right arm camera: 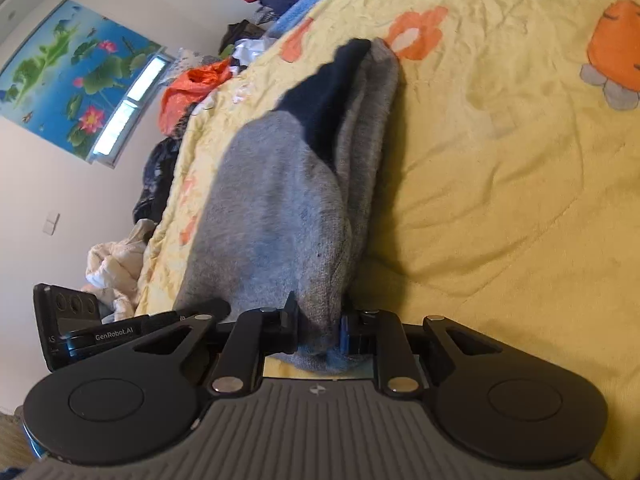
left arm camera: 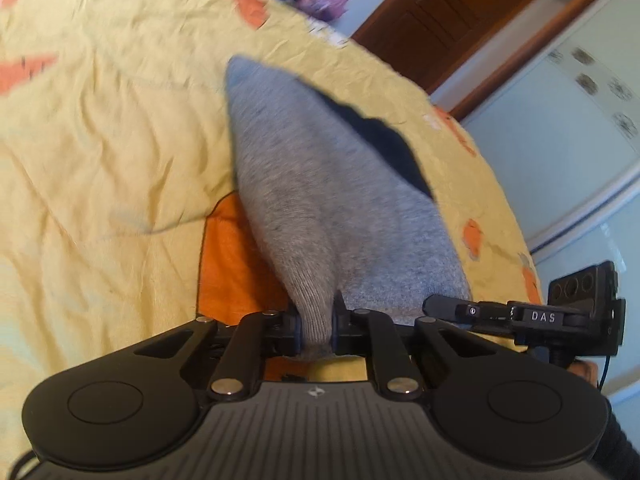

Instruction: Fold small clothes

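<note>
A grey knitted sock with a dark navy patch point(left arm camera: 304, 184) is lifted over the yellow bedspread point(left arm camera: 100, 152). My left gripper point(left arm camera: 316, 326) is shut on one end of it. In the right wrist view the same grey sock point(right arm camera: 280, 208), navy part at the far end, hangs folded along its length. My right gripper point(right arm camera: 320, 332) is shut on its near end. The other gripper's black body shows at the edge of each view point(left arm camera: 584, 300) point(right arm camera: 68, 316).
The yellow bedspread point(right arm camera: 500, 160) has orange flower prints. Piles of clothes lie at the bed's far edge point(right arm camera: 192, 88) and a white bundle point(right arm camera: 116, 264) beside it. A wooden door point(left arm camera: 440, 20) and white cabinet point(left arm camera: 560, 140) stand beyond the bed.
</note>
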